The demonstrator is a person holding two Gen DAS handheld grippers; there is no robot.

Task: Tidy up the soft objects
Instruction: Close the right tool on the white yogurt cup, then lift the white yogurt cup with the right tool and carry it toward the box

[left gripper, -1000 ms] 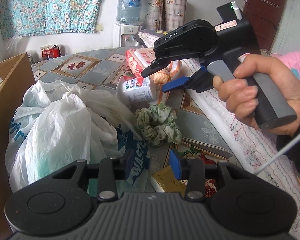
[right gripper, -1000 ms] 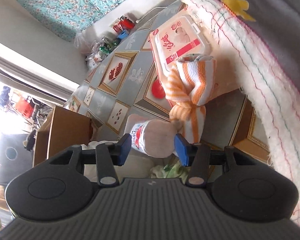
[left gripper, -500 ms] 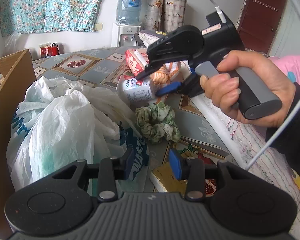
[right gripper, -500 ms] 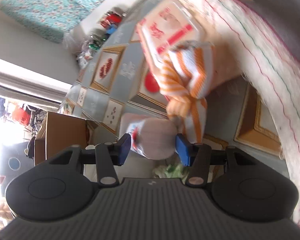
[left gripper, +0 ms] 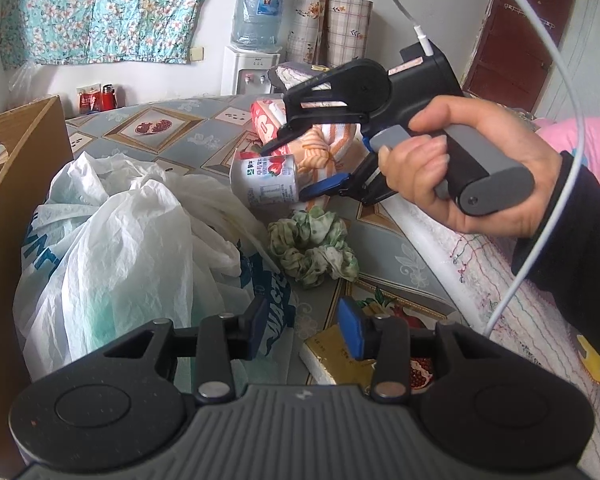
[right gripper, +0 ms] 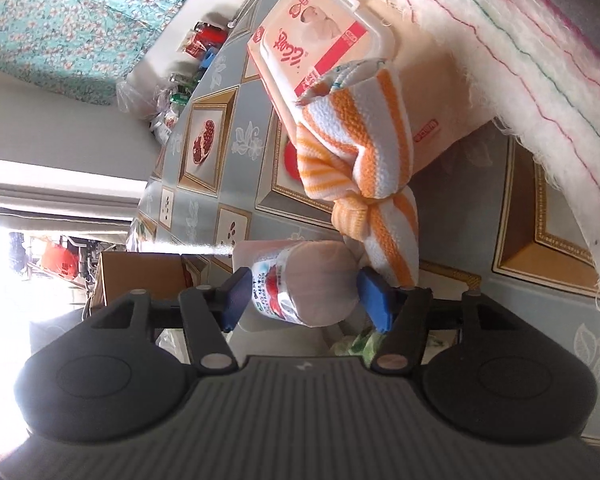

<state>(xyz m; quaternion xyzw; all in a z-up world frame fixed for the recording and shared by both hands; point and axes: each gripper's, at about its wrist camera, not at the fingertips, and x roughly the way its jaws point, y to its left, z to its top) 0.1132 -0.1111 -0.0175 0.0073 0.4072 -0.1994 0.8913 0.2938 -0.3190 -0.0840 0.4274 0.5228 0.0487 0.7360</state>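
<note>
My right gripper (right gripper: 300, 296) is shut on a small white yogurt cup (right gripper: 300, 284) with a strawberry label and holds it on its side above the table; it also shows in the left wrist view (left gripper: 266, 180). An orange-and-white striped knotted towel (right gripper: 360, 160) lies just beyond the cup. A green scrunchie (left gripper: 312, 248) lies on the table below the held cup. My left gripper (left gripper: 304, 326) is open and empty, low over a white plastic bag (left gripper: 120, 248).
A cardboard box (left gripper: 16, 168) stands at the left edge. A pink wet-wipes pack (right gripper: 320, 40) lies behind the towel. A gold packet (left gripper: 336, 356) lies under my left gripper. A white quilted blanket (left gripper: 480, 280) borders the right. The table (left gripper: 188, 136) has a patterned cloth.
My right gripper has lifted the yogurt cup and carried it left, away from the towel, tipping it sideways. My left gripper has stayed in place.
</note>
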